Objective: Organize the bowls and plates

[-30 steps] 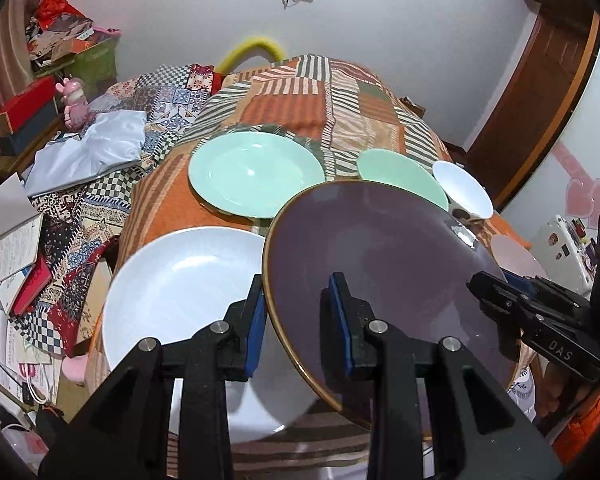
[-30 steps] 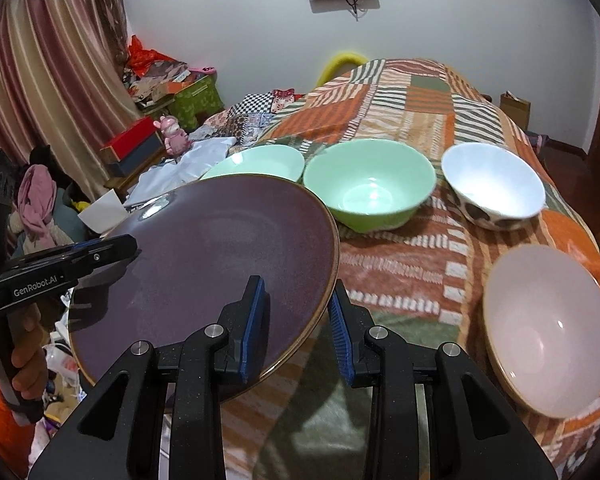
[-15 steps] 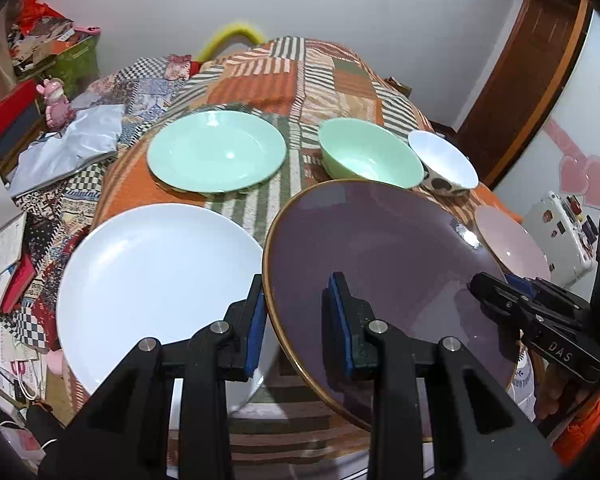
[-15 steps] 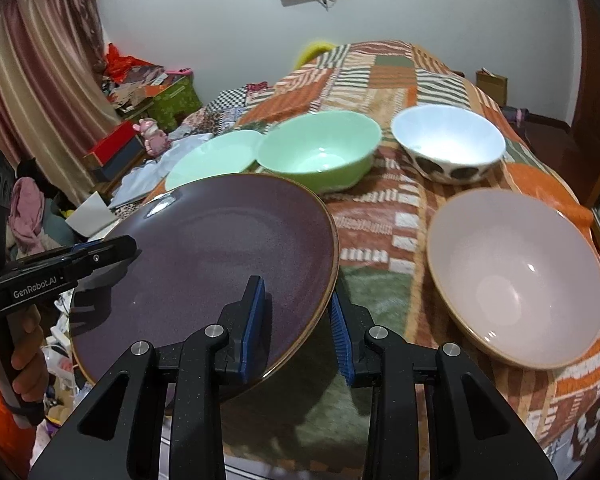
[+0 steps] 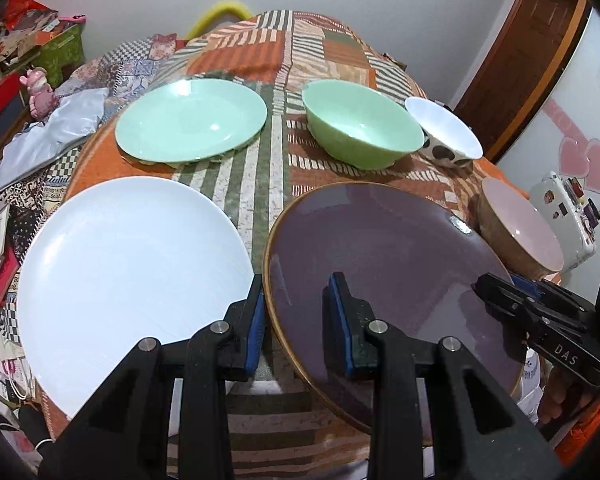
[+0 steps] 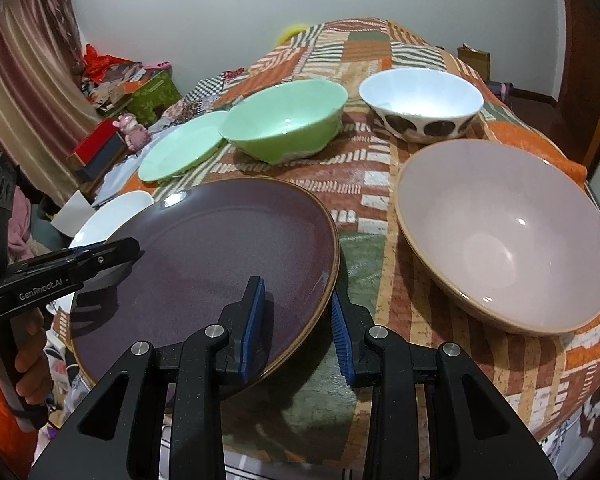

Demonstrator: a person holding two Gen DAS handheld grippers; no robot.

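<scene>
A bed covered by a patchwork quilt of orange, green and cream striped squares fills the room, with a pale wall and a brown wooden door behind it. On the quilt sit glossy round dishes. Far left lies a shallow mint-green plate; right of it, apart from it, stand a deep green bowl and a white bowl with dark spots on its outer wall. Near left lies a broad, flat white plate. On the right is a wide pink bowl with a tan, unglazed-looking rim.

Between the white plate and the pink bowl, a dark purple plate with a thin brown edge is held tilted above the quilt. The left tongs are clamped on its near left rim, one blue ribbed pad above and one below. The right tongs grip its near right rim the same way.
</scene>
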